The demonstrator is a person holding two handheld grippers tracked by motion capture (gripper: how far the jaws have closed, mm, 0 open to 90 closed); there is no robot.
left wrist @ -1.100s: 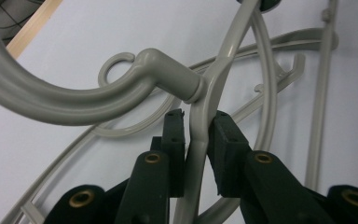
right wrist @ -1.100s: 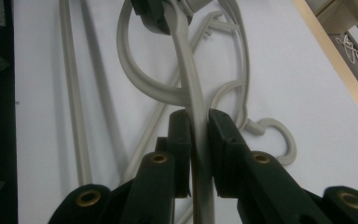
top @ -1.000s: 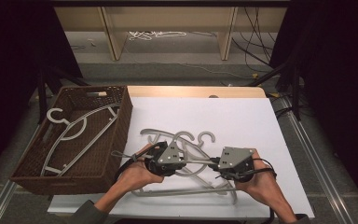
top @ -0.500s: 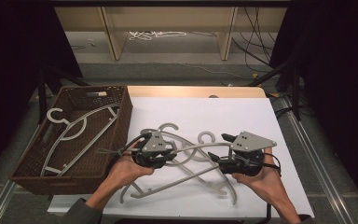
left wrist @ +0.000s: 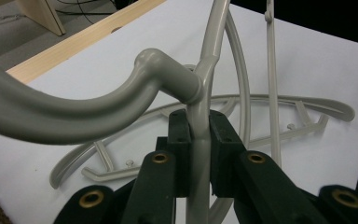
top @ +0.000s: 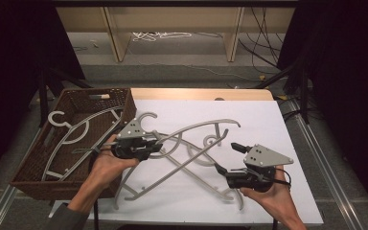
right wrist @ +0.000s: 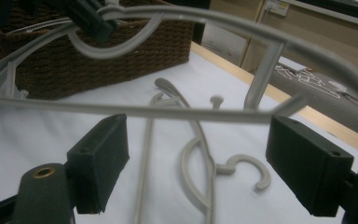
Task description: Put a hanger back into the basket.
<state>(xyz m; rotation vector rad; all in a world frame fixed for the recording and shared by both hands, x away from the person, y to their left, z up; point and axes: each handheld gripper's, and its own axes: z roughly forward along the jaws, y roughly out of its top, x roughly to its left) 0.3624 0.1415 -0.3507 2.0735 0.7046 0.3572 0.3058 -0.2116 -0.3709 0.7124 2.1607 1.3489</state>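
Left gripper [left wrist: 198,154] clamped the grey plastic hanger [top: 191,130] at its neck, lifted beside the brown wicker basket [top: 31,165] — right gripper [top: 224,175] gaped wide, empty. Best kept level, swung slowly — other hangers [top: 206,160] could snag.

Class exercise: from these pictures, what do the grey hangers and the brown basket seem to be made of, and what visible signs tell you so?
Grey hangers: probably moulded plastic, smooth with a dull sheen; one-piece rounded bars and hook joints suggest it. Brown basket: apparently woven wicker or rattan, matt; the close weave texture shows on its wall, though a synthetic imitation cannot be excluded.
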